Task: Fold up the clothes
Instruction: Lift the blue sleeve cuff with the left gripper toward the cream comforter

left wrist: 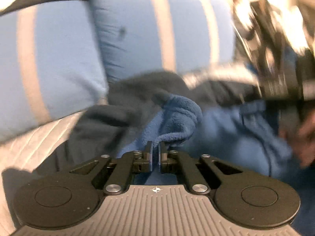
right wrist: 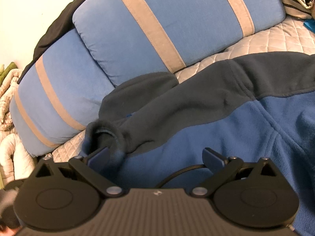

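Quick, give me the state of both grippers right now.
Left gripper: closed on a fold of the blue fleece jacket.
Right gripper: open, holding nothing, over the jacket.

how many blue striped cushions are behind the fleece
2. One cushion leans upright at the back, above the fleece; the other cushion sits lower left, beside the sleeve cuff. More may be hidden outside the frame.

Navy-and-blue fleece jacket [right wrist: 216,118]; blue cushions [right wrist: 167,19] with grey stripes.
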Tool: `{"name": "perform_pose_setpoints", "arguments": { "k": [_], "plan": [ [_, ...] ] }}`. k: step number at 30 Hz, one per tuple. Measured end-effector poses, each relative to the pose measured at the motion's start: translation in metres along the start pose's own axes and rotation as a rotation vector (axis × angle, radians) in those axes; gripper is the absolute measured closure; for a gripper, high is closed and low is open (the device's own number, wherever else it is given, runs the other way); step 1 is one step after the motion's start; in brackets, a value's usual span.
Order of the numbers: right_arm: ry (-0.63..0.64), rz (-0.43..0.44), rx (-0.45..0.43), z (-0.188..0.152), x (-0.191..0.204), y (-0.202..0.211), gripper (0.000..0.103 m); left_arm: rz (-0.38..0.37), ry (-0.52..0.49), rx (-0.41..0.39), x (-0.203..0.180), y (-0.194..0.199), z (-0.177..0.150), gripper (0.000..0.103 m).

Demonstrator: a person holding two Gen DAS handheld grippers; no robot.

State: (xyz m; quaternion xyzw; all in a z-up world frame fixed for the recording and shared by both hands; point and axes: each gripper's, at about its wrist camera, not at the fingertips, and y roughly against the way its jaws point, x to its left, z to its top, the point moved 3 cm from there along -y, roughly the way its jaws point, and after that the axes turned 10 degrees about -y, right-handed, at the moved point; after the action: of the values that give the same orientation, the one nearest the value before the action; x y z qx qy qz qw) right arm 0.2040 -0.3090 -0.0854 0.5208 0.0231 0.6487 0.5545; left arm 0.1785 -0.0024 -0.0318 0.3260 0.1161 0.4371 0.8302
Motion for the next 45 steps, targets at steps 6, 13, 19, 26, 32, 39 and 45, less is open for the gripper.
{"name": "perform_pose_setpoints", "arguments": {
  "k": [6,13,19,26,32,39,45],
  "plan": [
    [0.008,-0.002,0.010,-0.002,0.001,-0.001,0.000,0.114,0.203,-0.110,0.048,0.044,-0.012,0.098],
    [0.026,-0.003,0.022,-0.005,0.004,-0.002,0.000,0.304,0.372,-0.134,0.089,0.095,-0.056,0.098],
    [0.019,-0.007,0.033,-0.005,0.003,-0.004,0.000,0.417,0.543,-0.158,0.112,0.135,-0.106,0.098],
    [0.025,-0.018,0.047,-0.007,0.004,-0.006,0.000,0.335,0.663,-0.111,0.100,0.143,-0.150,0.097],
    [0.031,-0.032,0.051,-0.009,0.003,-0.007,0.000,0.234,0.676,-0.187,0.103,0.148,-0.160,0.051],
    [0.046,-0.042,0.052,-0.010,0.005,-0.009,0.000,0.191,0.792,-0.269,0.138,0.155,-0.155,0.041],
    [0.061,-0.050,0.057,-0.011,0.005,-0.011,0.000,0.199,0.815,-0.168,0.169,0.141,-0.128,0.042]
  ]
}}
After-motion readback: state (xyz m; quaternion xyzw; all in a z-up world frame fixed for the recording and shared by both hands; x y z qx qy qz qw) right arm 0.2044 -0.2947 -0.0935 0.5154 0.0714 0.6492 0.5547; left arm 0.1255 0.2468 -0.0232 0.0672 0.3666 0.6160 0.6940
